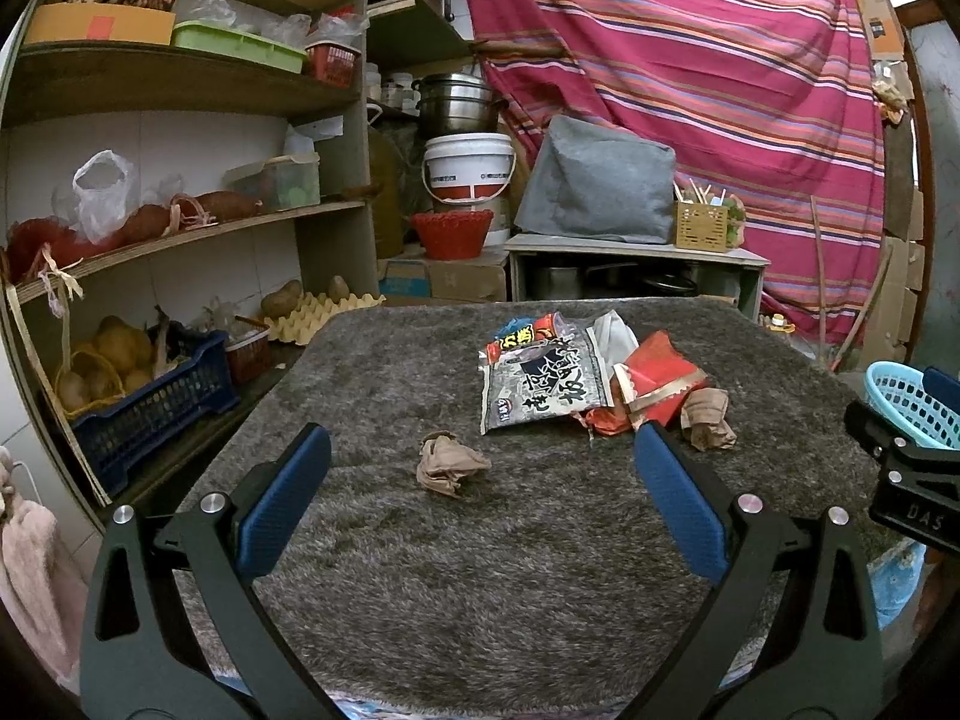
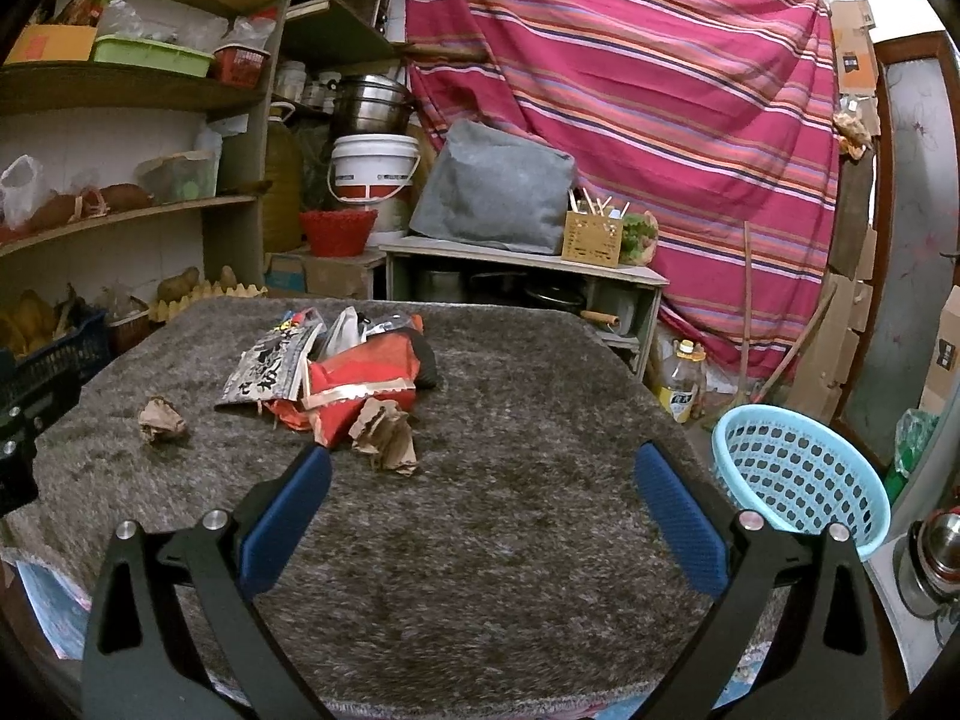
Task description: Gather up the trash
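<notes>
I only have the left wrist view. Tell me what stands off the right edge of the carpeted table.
Observer: A light blue basket, beside the table's right side. Your view shows only its rim at the frame edge; the right wrist view shows the whole bowl, and nothing in it.
Operator: Say what lies behind the red wrapper.
Observer: A dark item sits against the back of the red wrapper. I cannot tell what it is.
Operator: Report the right tool.
Observer: The right tool is open and holds nothing, above bare carpet. The nearest crumpled brown paper lies just beyond its left finger.
</notes>
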The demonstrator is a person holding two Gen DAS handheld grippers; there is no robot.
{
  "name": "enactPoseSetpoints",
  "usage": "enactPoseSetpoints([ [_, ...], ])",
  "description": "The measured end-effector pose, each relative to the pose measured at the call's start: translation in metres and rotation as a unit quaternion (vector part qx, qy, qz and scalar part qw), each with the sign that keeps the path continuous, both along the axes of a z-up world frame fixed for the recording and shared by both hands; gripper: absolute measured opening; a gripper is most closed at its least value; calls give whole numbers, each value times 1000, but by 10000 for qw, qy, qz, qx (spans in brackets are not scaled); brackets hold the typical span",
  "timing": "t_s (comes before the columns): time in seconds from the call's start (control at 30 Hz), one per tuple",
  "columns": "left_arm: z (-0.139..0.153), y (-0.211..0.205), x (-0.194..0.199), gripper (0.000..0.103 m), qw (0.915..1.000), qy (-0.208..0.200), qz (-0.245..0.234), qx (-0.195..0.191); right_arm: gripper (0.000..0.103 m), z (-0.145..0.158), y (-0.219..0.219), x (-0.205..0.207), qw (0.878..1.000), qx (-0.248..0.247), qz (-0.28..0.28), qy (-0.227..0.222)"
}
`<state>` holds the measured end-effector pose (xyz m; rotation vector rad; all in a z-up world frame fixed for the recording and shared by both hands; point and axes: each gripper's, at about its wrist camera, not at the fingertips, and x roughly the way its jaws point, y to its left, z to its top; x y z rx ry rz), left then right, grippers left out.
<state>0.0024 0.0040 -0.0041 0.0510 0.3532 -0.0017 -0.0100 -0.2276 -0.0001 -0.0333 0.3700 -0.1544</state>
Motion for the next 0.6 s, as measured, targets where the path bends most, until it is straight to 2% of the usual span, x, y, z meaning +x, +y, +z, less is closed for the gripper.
enactPoseSetpoints([
  [0.6,0,0,0,98,10000,4,-12,-9,99,-5,4,2,10000,1,-20,40],
])
